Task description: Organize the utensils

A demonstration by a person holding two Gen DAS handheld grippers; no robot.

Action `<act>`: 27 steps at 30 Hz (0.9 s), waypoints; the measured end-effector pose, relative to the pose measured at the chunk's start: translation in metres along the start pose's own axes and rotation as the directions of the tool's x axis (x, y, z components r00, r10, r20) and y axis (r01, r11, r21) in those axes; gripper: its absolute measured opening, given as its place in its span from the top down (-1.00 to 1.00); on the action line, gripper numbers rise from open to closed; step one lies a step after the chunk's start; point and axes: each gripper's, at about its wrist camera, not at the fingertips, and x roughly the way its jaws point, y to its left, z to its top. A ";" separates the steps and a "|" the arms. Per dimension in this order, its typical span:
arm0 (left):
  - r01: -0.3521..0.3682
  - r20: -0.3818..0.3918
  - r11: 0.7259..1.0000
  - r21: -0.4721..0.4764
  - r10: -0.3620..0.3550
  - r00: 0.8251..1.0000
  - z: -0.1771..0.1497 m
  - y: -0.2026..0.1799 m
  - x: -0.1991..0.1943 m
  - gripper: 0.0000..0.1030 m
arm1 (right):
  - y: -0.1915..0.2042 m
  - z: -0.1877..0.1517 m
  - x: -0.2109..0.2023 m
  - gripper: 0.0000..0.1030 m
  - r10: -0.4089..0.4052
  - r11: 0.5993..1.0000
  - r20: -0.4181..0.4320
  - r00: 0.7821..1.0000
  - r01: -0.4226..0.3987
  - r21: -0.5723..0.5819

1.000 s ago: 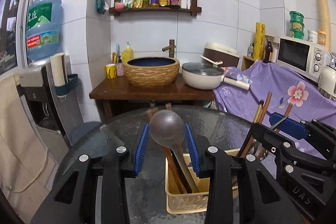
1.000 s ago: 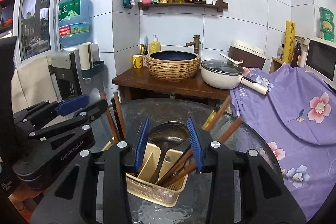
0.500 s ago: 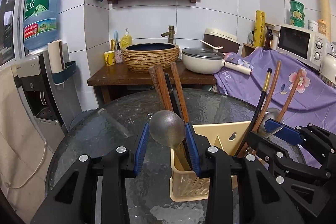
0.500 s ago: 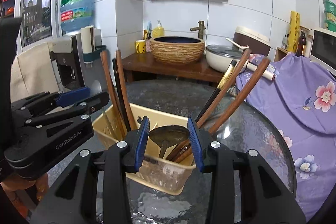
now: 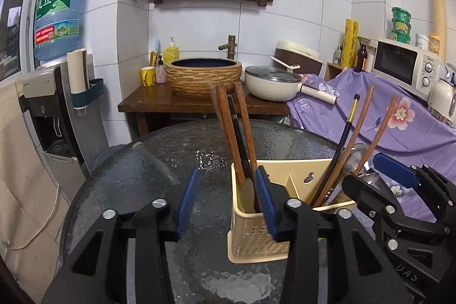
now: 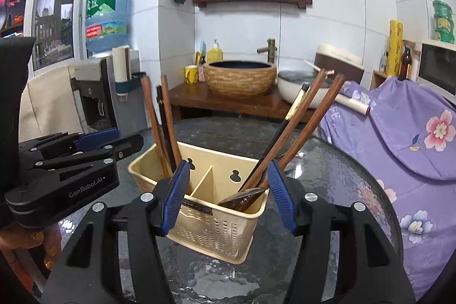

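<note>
A beige two-compartment utensil holder stands on the round glass table. Its left compartment holds wooden chopsticks and a spoon. Its right compartment holds more chopsticks and a metal spoon. My left gripper is open and empty, its right finger beside the holder's left compartment. My right gripper is open and empty, its jaws either side of the holder.
Behind the table a wooden stand carries a woven basin and a white pan. A purple flowered cloth covers the right side, with a microwave. A water dispenser stands at left.
Both grippers have let go of their spoons, which now rest in the holder. Both jaws opened wide, and both grippers dropped lower and closer to the holder.
</note>
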 end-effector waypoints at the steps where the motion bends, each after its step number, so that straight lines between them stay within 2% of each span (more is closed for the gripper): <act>1: -0.006 0.016 1.000 -0.001 0.006 1.000 -0.001 0.002 -0.006 -0.02 | 0.001 -0.001 -0.009 -0.26 -0.013 1.000 0.023 1.000 0.013 -0.009; 2: -0.018 0.039 1.000 -0.001 0.018 0.999 -0.003 0.006 -0.016 -0.10 | 0.002 -0.002 -0.018 -0.33 -0.029 0.999 0.046 0.999 0.030 -0.019; 4: -0.028 0.077 1.000 -0.002 0.028 0.997 -0.007 0.011 -0.031 -0.40 | 0.002 -0.005 -0.034 -0.42 -0.058 0.997 0.075 0.996 0.061 -0.038; 5: -0.028 0.112 1.000 -0.011 0.029 0.993 -0.013 0.016 -0.044 -0.49 | 0.003 -0.010 -0.046 -0.56 -0.074 0.996 0.092 0.993 0.078 -0.050; 6: -0.018 0.138 1.000 -0.017 0.020 0.990 -0.019 0.020 -0.055 -0.70 | 0.003 -0.013 -0.053 -0.69 -0.081 0.995 0.103 0.991 0.086 -0.052; 7: -0.006 0.162 1.000 -0.020 0.009 0.987 -0.025 0.023 -0.065 -0.84 | 0.002 -0.020 -0.064 -0.74 -0.087 0.994 0.118 0.989 0.094 -0.051; 8: 0.003 0.190 1.000 -0.022 0.001 0.982 -0.034 0.025 -0.075 -0.89 | 0.001 -0.023 -0.071 -0.81 -0.088 0.994 0.123 0.988 0.094 -0.049; 12: -0.004 0.243 1.000 -0.010 0.007 0.970 -0.068 0.025 -0.105 -0.88 | -0.003 -0.058 -0.103 -0.89 -0.072 0.997 0.107 0.992 0.073 -0.005; 14: -0.034 0.258 0.999 -0.001 0.033 0.966 -0.088 0.021 -0.118 -0.88 | -0.005 -0.074 -0.114 -0.89 -0.055 0.998 0.096 0.994 0.052 0.032; 17: -0.067 0.241 0.998 0.013 0.062 0.969 -0.115 0.012 -0.131 -0.88 | 0.000 -0.103 -0.133 -0.89 -0.047 0.997 0.093 0.995 0.041 0.071; 22: -0.008 0.220 1.000 0.018 0.004 0.976 -0.145 0.000 -0.150 -0.88 | 0.019 -0.150 -0.158 -0.89 -0.073 0.996 0.090 0.993 0.069 0.052; 27: -0.006 0.226 0.998 0.057 -0.007 0.974 -0.165 -0.013 -0.178 -0.88 | 0.033 -0.176 -0.195 -0.89 -0.071 0.995 0.114 0.991 0.062 0.076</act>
